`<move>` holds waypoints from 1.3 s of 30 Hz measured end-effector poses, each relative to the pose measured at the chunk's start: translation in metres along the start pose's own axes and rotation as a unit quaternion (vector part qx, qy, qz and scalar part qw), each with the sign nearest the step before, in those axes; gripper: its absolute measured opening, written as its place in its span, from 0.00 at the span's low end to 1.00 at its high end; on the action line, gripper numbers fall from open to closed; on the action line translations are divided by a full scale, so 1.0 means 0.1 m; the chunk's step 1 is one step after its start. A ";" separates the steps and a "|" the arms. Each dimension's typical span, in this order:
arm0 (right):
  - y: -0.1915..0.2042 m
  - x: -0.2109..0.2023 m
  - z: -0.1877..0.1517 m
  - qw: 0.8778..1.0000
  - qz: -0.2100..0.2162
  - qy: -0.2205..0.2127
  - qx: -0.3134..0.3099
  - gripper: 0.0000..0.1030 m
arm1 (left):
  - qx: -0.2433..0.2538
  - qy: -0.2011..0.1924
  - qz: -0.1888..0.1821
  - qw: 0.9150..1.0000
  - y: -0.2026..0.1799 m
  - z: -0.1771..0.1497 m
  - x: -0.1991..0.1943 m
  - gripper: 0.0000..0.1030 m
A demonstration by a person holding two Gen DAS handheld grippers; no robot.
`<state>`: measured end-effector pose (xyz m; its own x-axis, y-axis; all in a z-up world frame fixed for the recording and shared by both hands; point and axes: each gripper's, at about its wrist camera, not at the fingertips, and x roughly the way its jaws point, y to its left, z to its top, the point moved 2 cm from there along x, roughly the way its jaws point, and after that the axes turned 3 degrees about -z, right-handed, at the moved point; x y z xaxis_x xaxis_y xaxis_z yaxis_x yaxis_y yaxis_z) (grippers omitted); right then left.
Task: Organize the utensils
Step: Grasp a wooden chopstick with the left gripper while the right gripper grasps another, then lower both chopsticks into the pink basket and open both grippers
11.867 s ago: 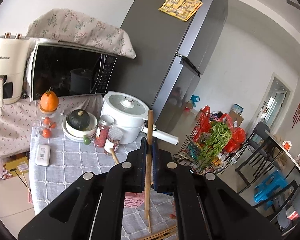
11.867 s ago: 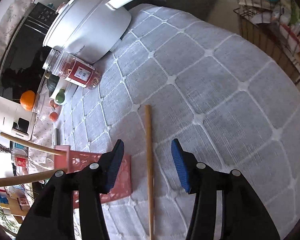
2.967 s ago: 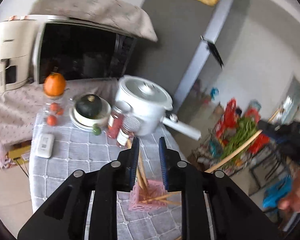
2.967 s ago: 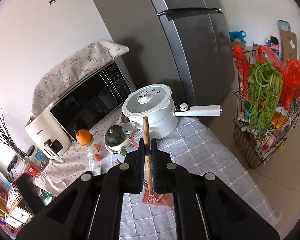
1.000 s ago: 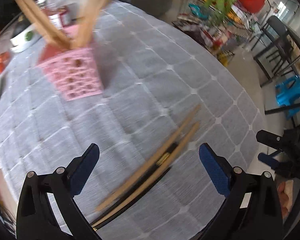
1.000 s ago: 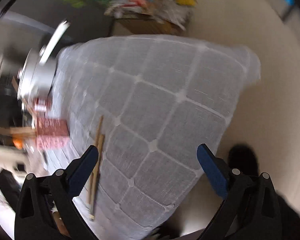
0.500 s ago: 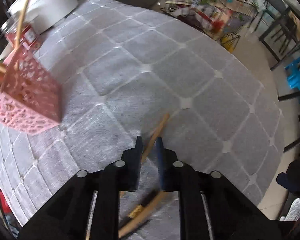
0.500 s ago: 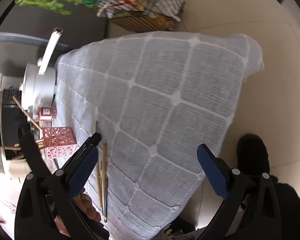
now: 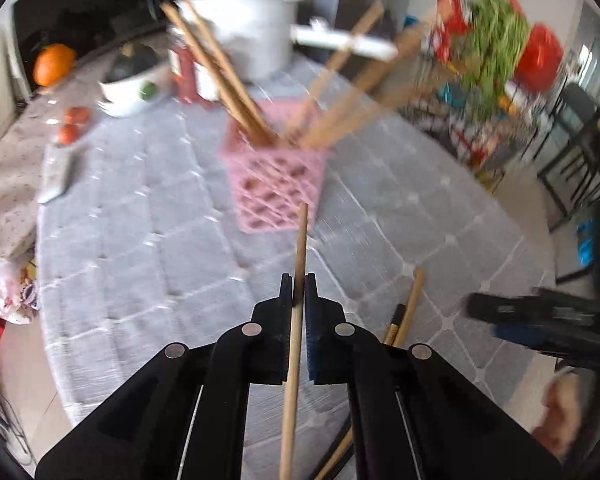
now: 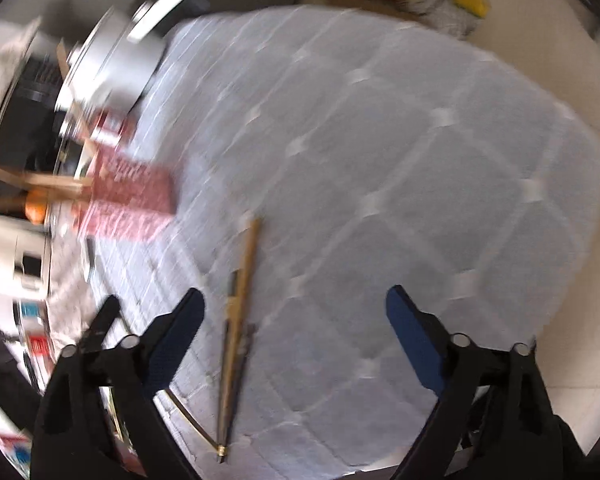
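Observation:
My left gripper [image 9: 299, 284] is shut on a wooden chopstick [image 9: 300, 248] and holds it above the grey checked tablecloth [image 9: 148, 216], pointing toward the pink lattice holder [image 9: 278, 184]. Several wooden chopsticks [image 9: 220, 64] stand in the holder. More chopsticks [image 9: 408, 308] lie on the cloth to the right of my left gripper. My right gripper [image 10: 292, 304] is wide open and empty above the cloth, with the lying chopsticks [image 10: 240, 300] just inside its left finger. The pink holder [image 10: 128, 196] is blurred at the left of the right wrist view.
A white pot [image 9: 256, 28] with a long handle, jars [image 9: 188, 72], a bowl with a squash [image 9: 132, 80], tomatoes [image 9: 70, 124] and a microwave stand at the back. A wire rack with greens [image 9: 492, 52] stands beside the table. The table edge [image 10: 560, 280] drops to the floor.
My left gripper has lifted one chopstick off the cloth and swung up to face the pink holder. My right gripper has moved down over the chopsticks still lying there. Both views are motion-blurred.

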<state>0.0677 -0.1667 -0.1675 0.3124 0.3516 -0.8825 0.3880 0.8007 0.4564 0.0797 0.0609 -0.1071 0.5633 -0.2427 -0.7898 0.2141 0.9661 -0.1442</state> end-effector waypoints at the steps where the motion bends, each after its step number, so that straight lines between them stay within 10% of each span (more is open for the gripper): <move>1: 0.10 0.07 -0.01 1.000 0.000 0.006 -0.007 0.74 | -0.004 -0.008 0.000 1.000 0.06 -0.01 -0.08 0.05; 13: 0.32 0.49 0.06 0.999 -0.024 0.004 0.020 0.09 | -0.026 -0.037 -0.013 0.999 0.43 -0.07 -0.44 0.05; 39: 0.83 -1.83 -0.56 0.963 0.133 -0.183 -0.148 0.08 | -0.019 -0.164 -0.007 0.986 0.27 0.31 -1.54 0.05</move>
<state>-0.0060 -0.1374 0.0258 0.6721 0.4116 -0.6155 0.0058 0.8283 0.5602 0.0235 0.1218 0.0294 0.7898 -0.2648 -0.5532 0.1964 0.9637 -0.1810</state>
